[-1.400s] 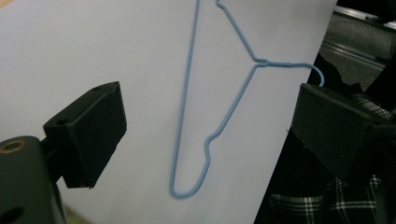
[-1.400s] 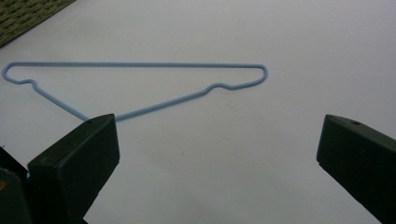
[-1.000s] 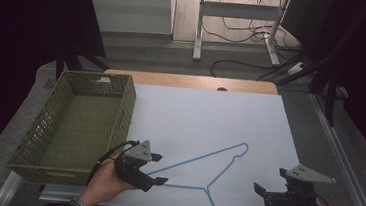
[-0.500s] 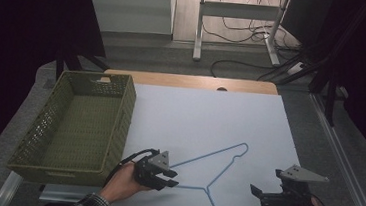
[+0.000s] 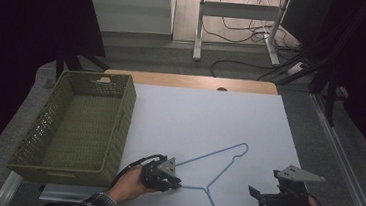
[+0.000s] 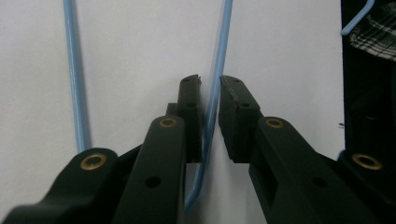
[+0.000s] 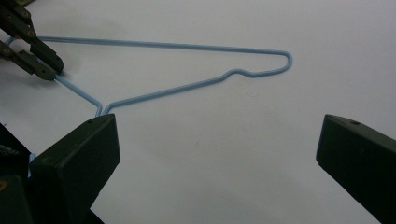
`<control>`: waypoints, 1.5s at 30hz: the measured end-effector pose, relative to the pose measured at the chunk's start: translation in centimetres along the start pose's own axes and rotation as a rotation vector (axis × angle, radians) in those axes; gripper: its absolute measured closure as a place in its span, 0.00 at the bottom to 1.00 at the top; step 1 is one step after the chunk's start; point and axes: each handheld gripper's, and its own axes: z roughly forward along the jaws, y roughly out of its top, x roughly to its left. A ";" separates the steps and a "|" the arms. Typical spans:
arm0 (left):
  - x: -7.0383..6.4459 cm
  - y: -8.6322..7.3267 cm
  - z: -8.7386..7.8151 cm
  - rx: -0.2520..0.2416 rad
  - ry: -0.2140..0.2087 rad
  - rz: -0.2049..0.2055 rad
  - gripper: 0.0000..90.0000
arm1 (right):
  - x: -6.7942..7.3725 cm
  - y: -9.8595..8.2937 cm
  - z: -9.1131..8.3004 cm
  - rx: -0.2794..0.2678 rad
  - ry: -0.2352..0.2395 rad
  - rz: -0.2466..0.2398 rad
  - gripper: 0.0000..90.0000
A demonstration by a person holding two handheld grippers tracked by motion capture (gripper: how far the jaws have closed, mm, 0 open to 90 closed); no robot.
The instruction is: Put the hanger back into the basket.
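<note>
A blue wire hanger (image 5: 216,163) lies flat on the white table (image 5: 209,120), hook toward the front edge. My left gripper (image 5: 175,184) is low on the hanger's lower arm, left of the neck. In the left gripper view its jaws are drawn in tight around the wire (image 6: 214,112): one pad touches it and only a sliver of gap shows at the other. My right gripper (image 5: 256,193) hovers at the front right, open and holding nothing, well right of the hook. In the right gripper view the hanger (image 7: 187,46) stretches ahead of it, with the left gripper (image 7: 44,65) on it at upper left.
A green woven basket (image 5: 119,122) stands at the table's left, close to my left hand. Bare white tabletop spreads behind and to the right of the hanger. A metal rail (image 5: 346,167) runs along the table's right side.
My left gripper has moved right from beside the basket onto the hanger's lower arm and narrowed its jaws around the wire. The right gripper has shifted slightly toward the front edge.
</note>
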 end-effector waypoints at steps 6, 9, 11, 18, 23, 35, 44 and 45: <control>0.1 -0.2 0.1 -0.014 -0.008 0.009 0.93 | 0.0 0.0 0.1 0.004 -0.001 -0.002 0.00; 0.1 -0.2 0.1 -0.019 -0.007 0.018 0.95 | 0.1 0.0 0.2 0.005 0.002 -0.001 0.00; 0.1 -0.3 0.0 -0.021 -0.004 0.032 0.96 | 0.1 0.0 0.2 0.007 0.002 -0.004 0.00; 0.3 -0.2 -0.4 -0.070 -0.020 0.021 0.96 | 0.2 0.0 0.1 0.006 0.006 0.003 0.00; 0.6 -0.3 -0.9 -0.105 -0.038 -0.015 0.96 | 0.8 0.3 0.1 0.017 0.031 0.014 0.01; 0.8 -0.3 -1.1 -0.121 -0.052 -0.033 0.96 | 3.8 1.3 1.8 0.073 0.123 -0.001 0.02; 0.7 -0.3 0.0 -0.055 -0.041 -0.029 0.94 | 4.1 1.3 2.4 0.095 0.107 -0.019 0.05; 0.7 -0.1 0.0 -0.063 -0.040 -0.031 0.93 | 4.0 1.3 2.4 0.094 0.104 -0.019 0.05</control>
